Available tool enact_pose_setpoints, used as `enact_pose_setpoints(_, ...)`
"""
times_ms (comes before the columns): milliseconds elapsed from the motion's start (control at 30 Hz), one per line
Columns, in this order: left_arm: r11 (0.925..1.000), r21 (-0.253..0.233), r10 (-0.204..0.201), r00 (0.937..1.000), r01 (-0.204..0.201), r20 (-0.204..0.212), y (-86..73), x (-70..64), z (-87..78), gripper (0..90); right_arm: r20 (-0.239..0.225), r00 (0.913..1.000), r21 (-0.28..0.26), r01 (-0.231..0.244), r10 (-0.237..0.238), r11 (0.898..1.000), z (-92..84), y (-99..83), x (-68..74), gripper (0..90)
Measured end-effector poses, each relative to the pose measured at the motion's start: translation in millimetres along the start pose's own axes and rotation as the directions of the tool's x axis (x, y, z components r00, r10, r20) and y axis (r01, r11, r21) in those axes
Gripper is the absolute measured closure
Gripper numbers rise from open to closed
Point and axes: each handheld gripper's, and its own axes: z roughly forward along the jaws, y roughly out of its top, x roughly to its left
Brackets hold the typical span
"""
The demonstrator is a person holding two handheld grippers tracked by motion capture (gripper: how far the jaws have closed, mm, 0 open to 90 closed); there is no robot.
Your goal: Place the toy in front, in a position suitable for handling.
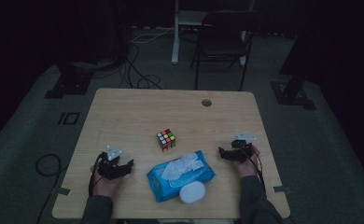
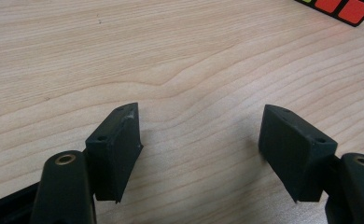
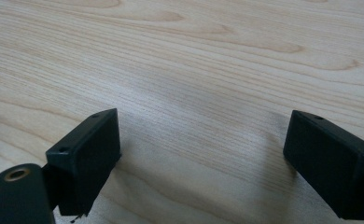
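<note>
Both grippers are resting low over a wooden table point(image 1: 124, 112), jaws standing wide with nothing between them. Left gripper point(image 1: 124, 167) is sitting at the near left, right gripper point(image 1: 224, 154) at the near right, each pointing inward. Between them, a blue pack of wet wipes point(image 1: 164, 182) is lying with a white tissue pulled up from its opening and what looks like a round white lid point(image 1: 192, 192) at its near edge. A Rubik's cube point(image 1: 166, 140) is sitting just beyond the pack.

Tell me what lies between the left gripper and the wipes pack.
Only bare table separates the left gripper from the wipes pack, per the high view.
</note>
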Motion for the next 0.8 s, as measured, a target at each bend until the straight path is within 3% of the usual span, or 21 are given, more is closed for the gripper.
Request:
enact_pose_setpoints(267, 0.9999, 0.010, -0.002, 1.0000, 0.002, 0.002, -2.2, -2.2, -3.6, 28.6, 0.006, 1.0000, -0.002, -0.005, 0.005, 1.000, -0.3, -0.4, 0.7, 10.9)
enact_pose_setpoints(533, 0.9994, 0.004, -0.033, 0.9993, 0.033, 0.014, -3.6, 0.6, -11.5, 33.8, 0.005, 1.0000, -0.002, -0.004, 0.004, 1.000, -0.3, -0.3, 0.6, 10.9)
enact_pose_setpoints(800, 0.9990, -0.044, 0.003, 0.9994, -0.002, 0.034, 1.3, -13.0, -28.9, 33.6, 0.005, 1.0000, -0.002, -0.004, 0.004, 1.000, -0.3, -0.3, 0.6, 10.9)
